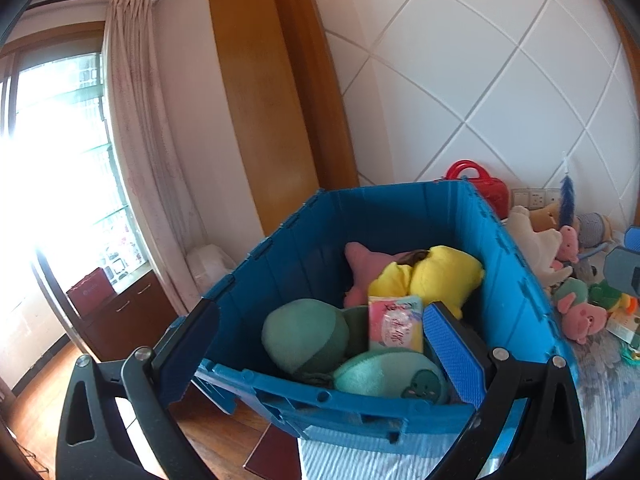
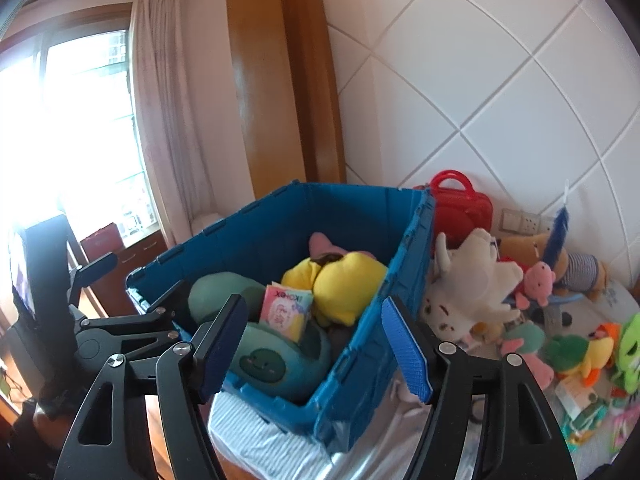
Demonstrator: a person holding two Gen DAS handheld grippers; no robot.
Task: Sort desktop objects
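A blue plastic crate (image 1: 516,292) (image 2: 360,344) stands on a striped bedsheet. Inside lie green plush toys (image 1: 306,334) (image 2: 260,364), a yellow plush (image 1: 436,272) (image 2: 344,276), a pink plush (image 1: 368,260) and a pink packet (image 1: 396,324) (image 2: 286,310). My left gripper (image 1: 320,348) is open and empty over the crate's near edge. My right gripper (image 2: 314,350) is open and empty just before the crate's near corner. The left gripper also shows at the left of the right wrist view (image 2: 132,288).
Loose plush toys lie right of the crate: a white dog (image 2: 472,280), pink pigs (image 1: 576,316) (image 2: 538,280), green and orange toys (image 2: 580,352). A red toy case (image 2: 460,208) leans on the tiled wall. A wooden floor and cabinet (image 1: 120,316) are at left.
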